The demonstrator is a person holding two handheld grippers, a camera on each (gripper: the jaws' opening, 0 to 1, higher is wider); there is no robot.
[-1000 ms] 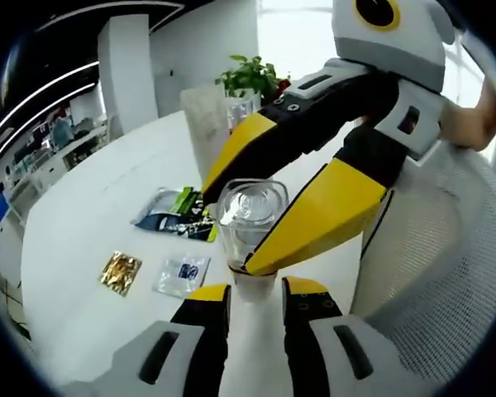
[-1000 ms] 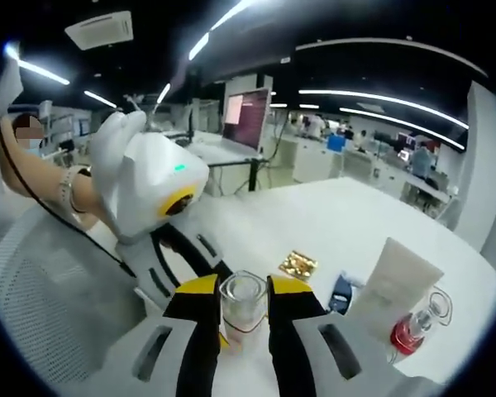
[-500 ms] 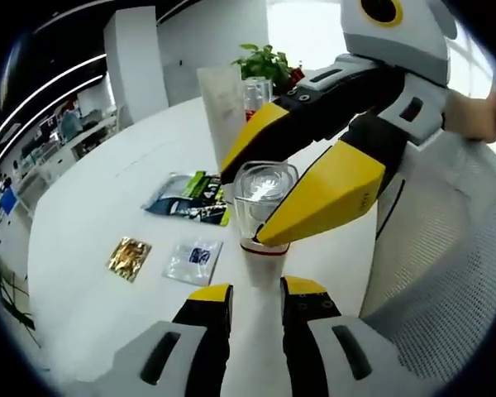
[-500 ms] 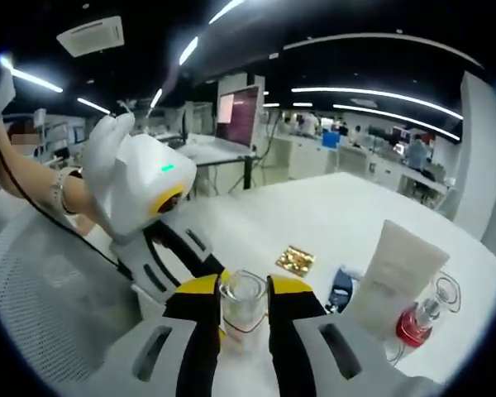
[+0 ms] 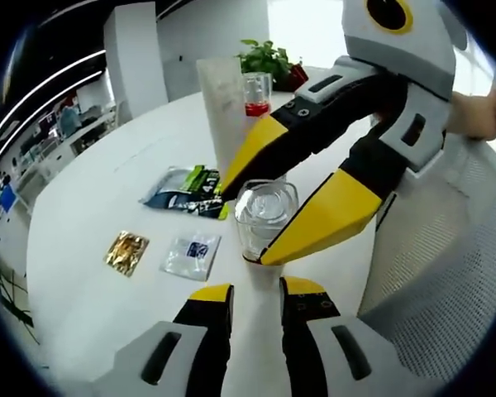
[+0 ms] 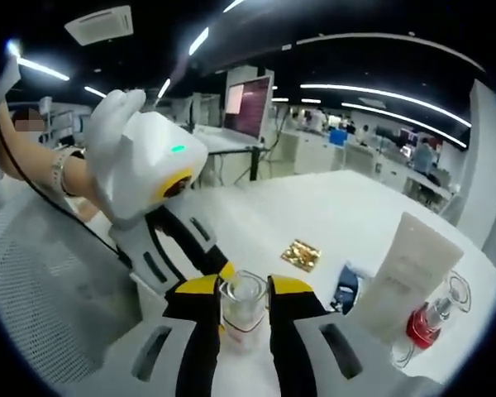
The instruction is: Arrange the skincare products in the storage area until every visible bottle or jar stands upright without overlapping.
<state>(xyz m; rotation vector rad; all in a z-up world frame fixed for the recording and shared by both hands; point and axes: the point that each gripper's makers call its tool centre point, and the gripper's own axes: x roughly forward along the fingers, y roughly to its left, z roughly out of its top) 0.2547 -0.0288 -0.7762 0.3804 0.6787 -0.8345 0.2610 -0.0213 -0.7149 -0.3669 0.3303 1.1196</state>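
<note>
Left gripper view: the right gripper [image 5: 269, 223] reaches in from the right, its yellow-tipped jaws pinched on a clear glass jar with a thick clear lid [image 5: 265, 217], which stands upright on the round white table [image 5: 91, 207].
Left gripper [image 5: 256, 302]: its own jaws sit just below the jar, a narrow gap between them and nothing in it — spread, and empty.
Right gripper view: the right gripper [image 6: 245, 294] clamps the clear jar [image 6: 242, 306] between its yellow pads, with the left gripper [image 6: 223, 271] just beyond it.
Done so far: a tall white squeeze tube [image 6: 411, 277] stands on its cap, and a small clear bottle of red liquid [image 6: 426, 325] stands just beside it; both look upright, well apart from the jar.
Left to do: my read is that the jar needs setting down free and releasing near the others.
Extras: a dark green-and-blue sachet pack [image 5: 184, 193], a gold foil sachet [image 5: 126, 251] and a clear sachet with a blue label [image 5: 190, 255] lie flat.
Room: open office with ceiling strip lights, a lit monitor [image 6: 252, 106], a leafy green pot plant [image 5: 264, 59] and a white mesh chair [image 5: 446, 273].
</note>
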